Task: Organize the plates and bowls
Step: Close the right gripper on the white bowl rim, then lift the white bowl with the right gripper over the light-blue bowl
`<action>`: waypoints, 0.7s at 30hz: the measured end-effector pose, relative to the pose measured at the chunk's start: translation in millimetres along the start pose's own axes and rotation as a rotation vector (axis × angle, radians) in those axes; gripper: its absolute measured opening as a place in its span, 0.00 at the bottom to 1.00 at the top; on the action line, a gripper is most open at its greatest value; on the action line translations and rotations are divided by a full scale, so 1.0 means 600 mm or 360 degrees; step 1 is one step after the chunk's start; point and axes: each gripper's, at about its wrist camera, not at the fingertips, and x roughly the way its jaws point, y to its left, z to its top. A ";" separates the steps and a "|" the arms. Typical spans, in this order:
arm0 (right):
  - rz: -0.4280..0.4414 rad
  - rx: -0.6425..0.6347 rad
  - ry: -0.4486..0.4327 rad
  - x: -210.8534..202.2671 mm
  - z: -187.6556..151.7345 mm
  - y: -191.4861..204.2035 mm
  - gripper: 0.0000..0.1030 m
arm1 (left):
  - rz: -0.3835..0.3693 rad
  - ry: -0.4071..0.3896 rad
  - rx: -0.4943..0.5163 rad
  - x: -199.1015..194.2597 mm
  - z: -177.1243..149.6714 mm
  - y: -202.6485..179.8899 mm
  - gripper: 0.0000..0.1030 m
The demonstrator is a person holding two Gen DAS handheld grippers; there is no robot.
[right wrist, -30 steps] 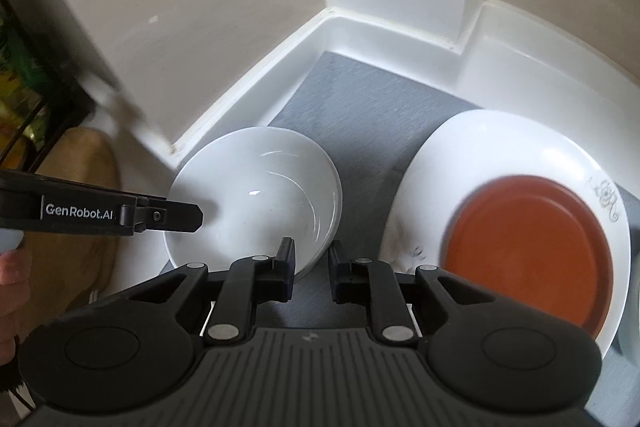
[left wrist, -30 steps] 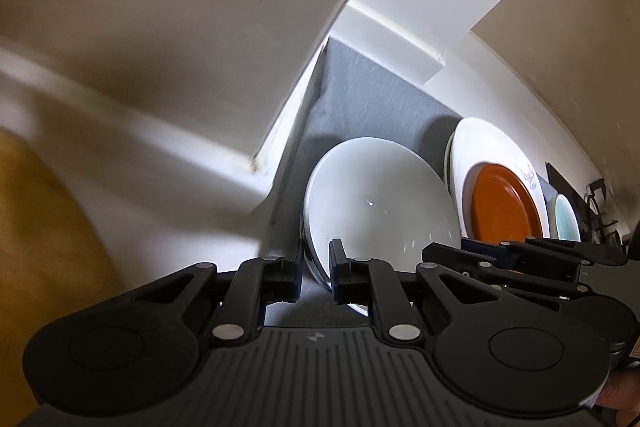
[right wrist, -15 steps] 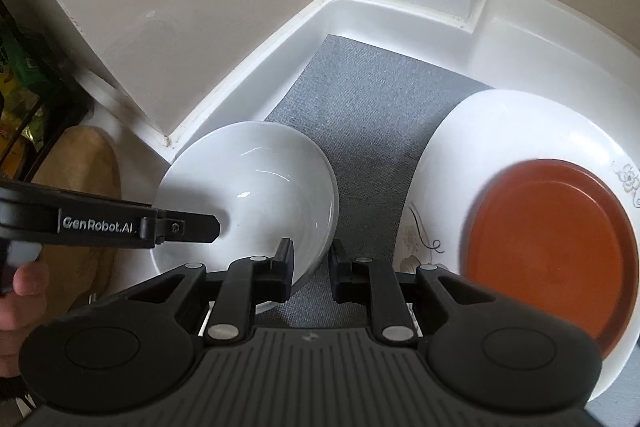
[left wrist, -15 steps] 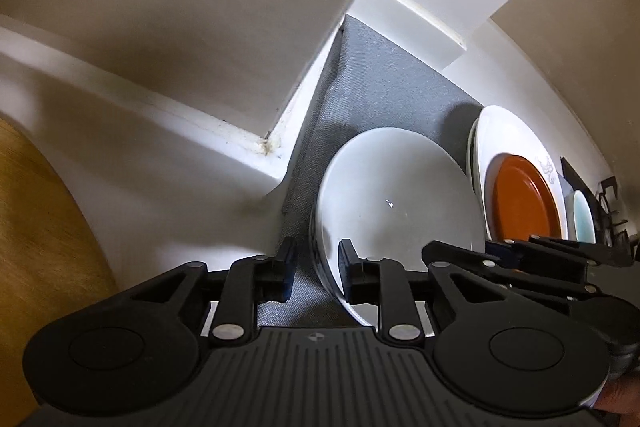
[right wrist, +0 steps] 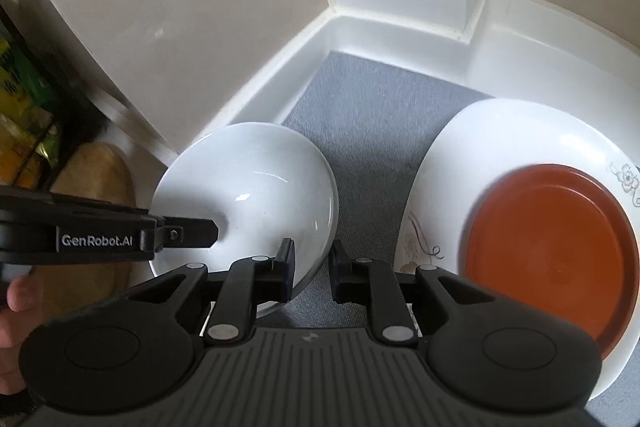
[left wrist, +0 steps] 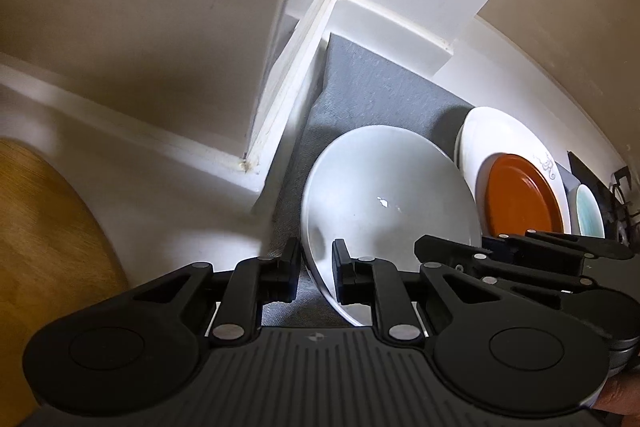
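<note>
— Where is the white bowl (right wrist: 256, 183) sitting?

— On the grey mat (right wrist: 372, 115), left of the large white plate (right wrist: 508, 131) carrying the orange plate (right wrist: 548, 247); your left gripper (left wrist: 316, 267) and right gripper (right wrist: 312, 267) are both clenching its rim.

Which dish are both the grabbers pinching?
The plain white bowl on the left. The left gripper and right gripper each straddle its rim. The orange plate sits untouched on the flowered white plate.
</note>
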 end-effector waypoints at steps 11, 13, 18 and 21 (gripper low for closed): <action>0.0023 0.0076 -0.0112 -0.082 -0.017 -0.033 0.18 | 0.0035 -0.0004 0.0085 -0.045 0.006 -0.075 0.17; 0.0019 0.0101 -0.0137 -0.100 -0.022 -0.045 0.18 | 0.0039 -0.0016 0.0116 -0.054 0.005 -0.094 0.17; -0.0018 0.0183 -0.0240 -0.155 -0.036 -0.084 0.19 | 0.0014 -0.0007 0.0203 -0.059 0.002 -0.151 0.17; -0.0065 0.0221 -0.0287 -0.185 -0.046 -0.110 0.18 | -0.0016 -0.0003 0.0271 -0.059 -0.001 -0.189 0.17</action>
